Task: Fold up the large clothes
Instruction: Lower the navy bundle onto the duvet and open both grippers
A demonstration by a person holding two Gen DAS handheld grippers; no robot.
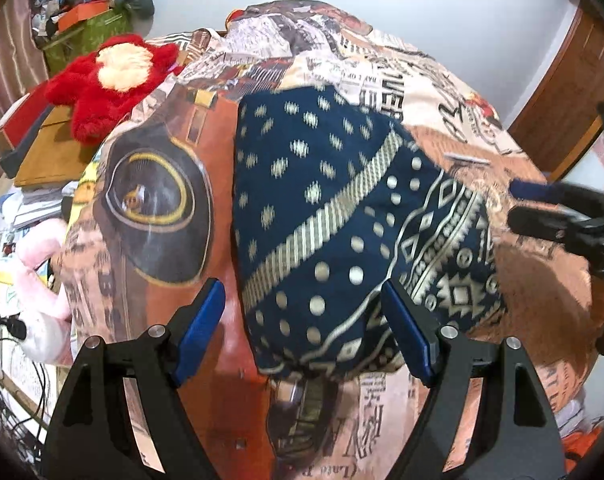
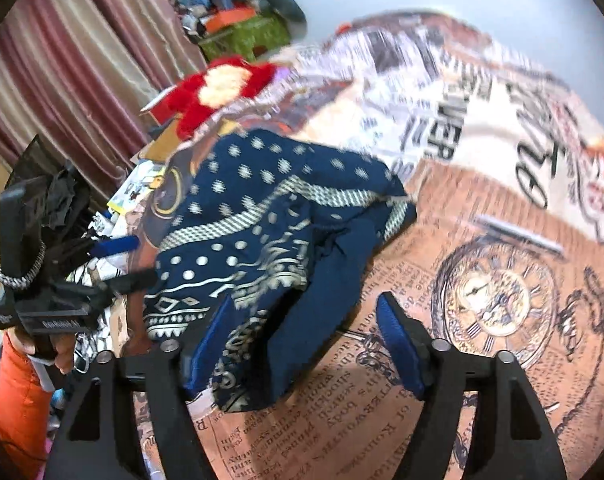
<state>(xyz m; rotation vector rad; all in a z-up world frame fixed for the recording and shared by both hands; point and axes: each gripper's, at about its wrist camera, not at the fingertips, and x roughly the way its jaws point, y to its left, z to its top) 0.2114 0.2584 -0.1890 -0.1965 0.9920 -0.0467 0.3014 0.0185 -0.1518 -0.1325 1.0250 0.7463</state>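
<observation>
Your left tongs [image 1: 304, 322] stand wide open above the bed, blue pads apart, gripping nothing; the near edge of the garment [image 1: 342, 216] shows between them, but the pads do not press on it. The garment, dark blue with pale dots, stripes and diamond borders, lies bunched in a folded heap on the bedspread [image 1: 149, 208], which is printed with newspaper text, a lens and a pocket watch.

Your right tongs [image 2: 308, 338] are also spread, with no cloth pinched; a dark blue fold of the same garment [image 2: 261, 216] lies below the gap and partly in front of the left pad. Whether that pad touches the cloth, you cannot tell through the blur.

In the right wrist view your left hand [image 2: 55, 350] holds its tool at the left edge, beside the heap. A red plush toy [image 1: 109, 76] lies at the far left side of the bed, well apart from the garment, near a striped curtain [image 2: 73, 64].
</observation>
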